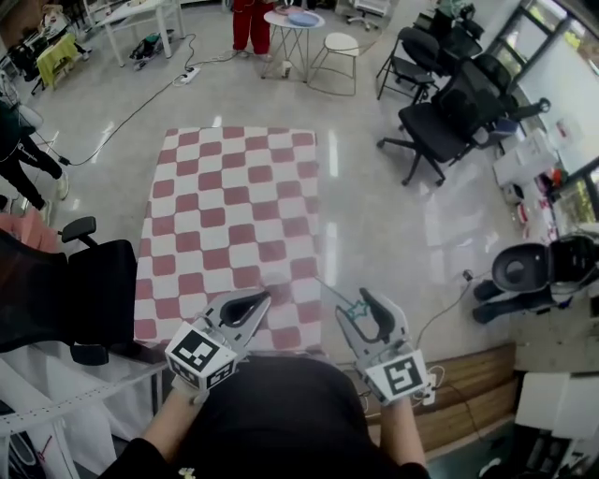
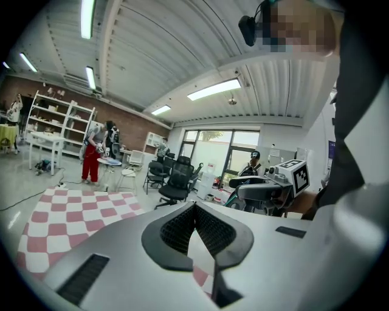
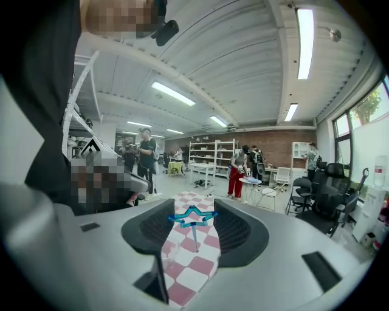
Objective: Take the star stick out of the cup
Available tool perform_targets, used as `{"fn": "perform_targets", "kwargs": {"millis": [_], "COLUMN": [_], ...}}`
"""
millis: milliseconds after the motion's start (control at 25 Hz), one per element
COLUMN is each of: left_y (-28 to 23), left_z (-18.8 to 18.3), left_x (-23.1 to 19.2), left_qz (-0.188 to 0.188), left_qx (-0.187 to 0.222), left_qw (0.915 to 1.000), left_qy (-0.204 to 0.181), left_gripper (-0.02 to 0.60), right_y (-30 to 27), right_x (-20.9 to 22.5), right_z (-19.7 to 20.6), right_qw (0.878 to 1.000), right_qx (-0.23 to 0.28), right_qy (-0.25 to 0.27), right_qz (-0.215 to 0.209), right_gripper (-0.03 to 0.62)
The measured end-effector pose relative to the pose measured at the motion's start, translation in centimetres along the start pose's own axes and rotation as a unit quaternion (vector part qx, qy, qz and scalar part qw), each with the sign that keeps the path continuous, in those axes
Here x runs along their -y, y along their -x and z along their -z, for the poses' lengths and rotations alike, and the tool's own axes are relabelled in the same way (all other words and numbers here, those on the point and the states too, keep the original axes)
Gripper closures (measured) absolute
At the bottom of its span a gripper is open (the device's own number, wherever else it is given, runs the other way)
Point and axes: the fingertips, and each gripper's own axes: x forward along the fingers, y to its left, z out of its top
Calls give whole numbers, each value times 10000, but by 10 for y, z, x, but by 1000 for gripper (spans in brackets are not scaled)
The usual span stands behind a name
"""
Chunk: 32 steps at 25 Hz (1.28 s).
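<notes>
The room was a wide workshop with a glossy grey floor (image 1: 374,215), a red-and-white checkered mat (image 1: 234,206) spread across its middle, black office chairs (image 1: 440,131) off to one side and a small round table (image 1: 293,21) at the far end, where a person in red trousers (image 1: 251,23) stood. Both grippers were held up close to the wearer's body, over the near edge of the mat. The left gripper (image 2: 194,206) had its jaws brought together at the tips, with nothing between them. The right gripper (image 1: 358,304) was clamped on the star stick (image 3: 193,216). The blue star head sat crosswise between the two pads and touched both, and the thin stem pointed back toward the gripper's body.
</notes>
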Motion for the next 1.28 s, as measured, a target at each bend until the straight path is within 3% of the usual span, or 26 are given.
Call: {"fn": "perform_targets", "kwargs": {"millis": [520,840,1280], "left_y": [-30,-32,-24], "left_z": [5,1,4], "left_x": [25,34,29], "left_qz": [681,840,796], "left_qx": [-217,-211,-202], "left_qw": [9973,9960,9965], "left_qy": [-155,-195,-139], "left_gripper": [541,541,541], "right_y": [57,62,56], "right_x": [27,27,18], "right_z": [34,35,29], "right_qw": [9935,9897,9910], "right_qx": [-222,-312,-140], "right_qy": [-322,-460,-357], "right_qz": [1067,1321,1283], "right_gripper": [379,379,382]}}
